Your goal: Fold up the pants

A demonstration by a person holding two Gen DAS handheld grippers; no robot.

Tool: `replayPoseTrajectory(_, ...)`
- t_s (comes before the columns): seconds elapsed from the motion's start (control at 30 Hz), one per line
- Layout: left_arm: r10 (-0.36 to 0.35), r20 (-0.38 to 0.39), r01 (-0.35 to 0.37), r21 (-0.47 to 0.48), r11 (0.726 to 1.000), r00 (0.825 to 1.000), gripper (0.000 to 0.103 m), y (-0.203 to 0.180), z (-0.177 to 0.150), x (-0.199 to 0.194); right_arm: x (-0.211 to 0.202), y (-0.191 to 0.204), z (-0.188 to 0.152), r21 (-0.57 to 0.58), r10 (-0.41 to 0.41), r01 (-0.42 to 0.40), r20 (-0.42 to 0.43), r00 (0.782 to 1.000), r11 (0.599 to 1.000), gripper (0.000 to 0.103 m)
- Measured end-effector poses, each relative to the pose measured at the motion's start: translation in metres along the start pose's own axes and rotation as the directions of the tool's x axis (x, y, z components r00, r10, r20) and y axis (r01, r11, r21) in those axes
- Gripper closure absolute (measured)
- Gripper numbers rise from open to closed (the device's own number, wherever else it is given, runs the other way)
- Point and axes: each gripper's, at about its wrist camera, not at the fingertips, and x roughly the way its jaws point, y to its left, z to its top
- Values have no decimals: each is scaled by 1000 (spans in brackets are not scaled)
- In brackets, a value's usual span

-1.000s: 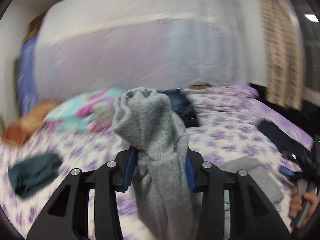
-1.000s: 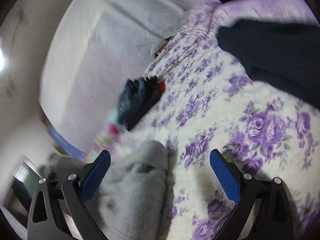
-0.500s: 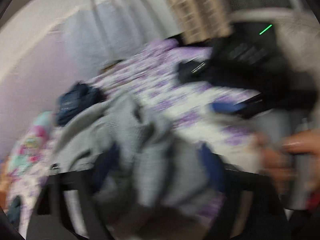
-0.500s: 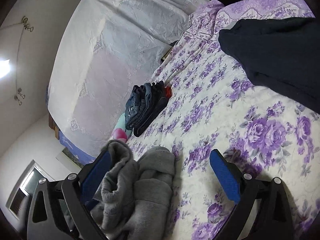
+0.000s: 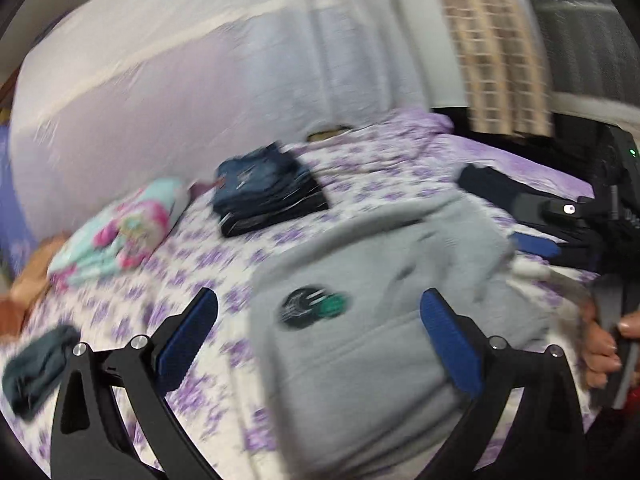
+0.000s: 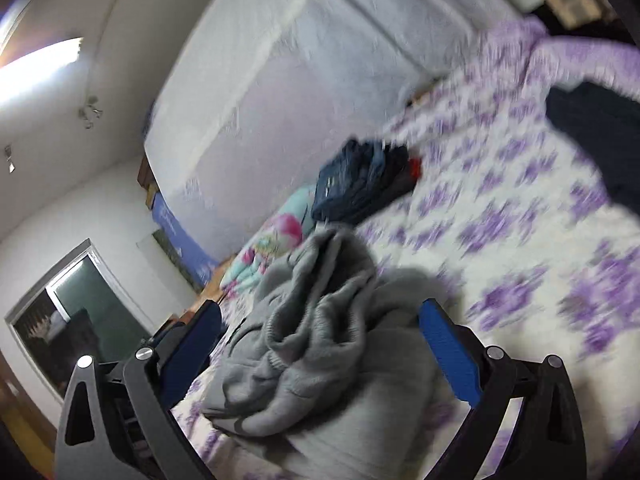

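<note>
Left gripper (image 5: 318,332): jaws wide apart, nothing clamped; I note they have just been opening, letting go of the gray pants (image 5: 384,312), which a second ago hung pinched between them. Right gripper (image 6: 320,344): jaws also apart. Pants lie bunched on the bed (image 5: 224,256), between and ahead of both jaws. Beyond: folded jeans stack (image 5: 266,192), pink-teal bundle (image 5: 120,236), dark garment (image 5: 496,188) right.

I can't read any words or numbers here. The gray pants (image 5: 360,320) have a round dark and green badge (image 5: 312,309) on them, but it is too blurry for me to read. A blue board (image 6: 176,228) by the wall has pale marks that I can't make out.
</note>
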Motion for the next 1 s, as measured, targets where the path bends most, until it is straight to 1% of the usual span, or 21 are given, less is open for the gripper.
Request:
replayPoseTrajectory(0.07, 9, -41, -10, -27, 1000, 999, 4, 12, -12, 8, 26, 2, 0, 8, -30, 31, -85, 996, 999, 9)
replayPoseTrajectory(0.1, 8, -67, -10, -31, 999, 998, 4, 16, -17, 15, 34, 4, -2, -18, -60, 58, -106, 993, 998, 27)
replayPoseTrajectory(0.13, 8, -107, -10, -26, 1000, 994, 4, 18, -25, 25, 41, 9, -5, -76, -125, 117, -108, 986, 990, 39)
replayPoseTrajectory(0.17, 12, -125, -15, -23, 1000, 992, 4, 18, -30, 31, 42, 14, -6, -97, -131, 121, -104, 986, 988, 50)
replayPoseTrajectory(0.2, 13, -137, -16, -26, 1000, 991, 4, 19, -35, 34, 37, 18, -6, -108, -119, 108, -92, 989, 988, 65)
replayPoseTrajectory(0.23, -1, -133, -5, -43, 999, 991, 4, 22, -35, 34, 25, 26, -3, -118, -87, 79, -71, 994, 990, 73)
replayPoseTrajectory(0.33, -55, -82, 49, -70, 996, 995, 4, 26, -26, 23, -5, 38, 3, -113, -37, 33, -34, 999, 993, 73)
replayPoseTrajectory(0.43, -54, -78, 52, -34, 998, 996, 4, 16, -22, 23, -14, 35, 1, -144, -125, 118, -37, 992, 983, 73)
replayPoseTrajectory(0.47, -50, -97, 48, -21, 999, 994, 4, 12, -23, 29, -3, 19, -5, -139, -197, 185, -81, 977, 973, 69)
replayPoseTrajectory(0.53, -66, -173, 64, -17, 998, 983, 4, 6, -33, 50, 13, -6, -16, -141, -299, 282, -117, 947, 949, 44)
replayPoseTrajectory(0.57, -86, -191, 79, -42, 996, 978, 4, 8, -36, 55, 11, -15, -15, -74, -289, 281, -132, 948, 957, 39)
replayPoseTrajectory(0.6, -108, -191, 96, -73, 993, 976, 4, 12, -36, 55, 4, -13, -11, -57, -250, 244, -127, 960, 968, 39)
replayPoseTrajectory(0.63, -127, -190, 109, -99, 989, 974, 4, 19, -34, 52, -2, -7, -7, -87, -247, 239, -101, 964, 967, 39)
replayPoseTrajectory(0.7, -94, -165, 77, -107, 991, 982, 4, 28, -29, 42, -26, 16, 0, -186, -319, 318, 22, 947, 930, 38)
replayPoseTrajectory(0.73, -62, -133, 49, -104, 993, 989, 4, 34, -24, 35, -36, 26, 4, -207, -319, 328, 75, 945, 922, 37)
replayPoseTrajectory(0.77, -52, -105, 40, -112, 993, 993, 4, 38, -17, 29, -44, 41, 12, -229, -279, 298, 114, 954, 927, 37)
replayPoseTrajectory(0.8, -59, -90, 48, -124, 991, 994, 4, 41, -12, 26, -44, 50, 18, -248, -250, 272, 117, 961, 930, 37)
replayPoseTrajectory(0.9, -163, -59, 150, -179, 972, 985, 4, 40, 6, 21, -20, 88, 31, -362, -165, 174, 55, 985, 916, 42)
replayPoseTrajectory(0.93, -201, -66, 187, -176, 966, 977, 4, 33, 8, 24, -7, 96, 32, -392, -163, 161, 28, 986, 906, 46)
replayPoseTrajectory(0.97, -215, -81, 201, -154, 967, 973, 4, 25, 7, 30, 13, 102, 32, -425, -186, 163, -13, 982, 890, 56)
replayPoseTrajectory(1.0, -212, -109, 199, -117, 973, 971, 4, 14, 2, 38, 32, 102, 30, -442, -216, 170, -54, 975, 881, 62)
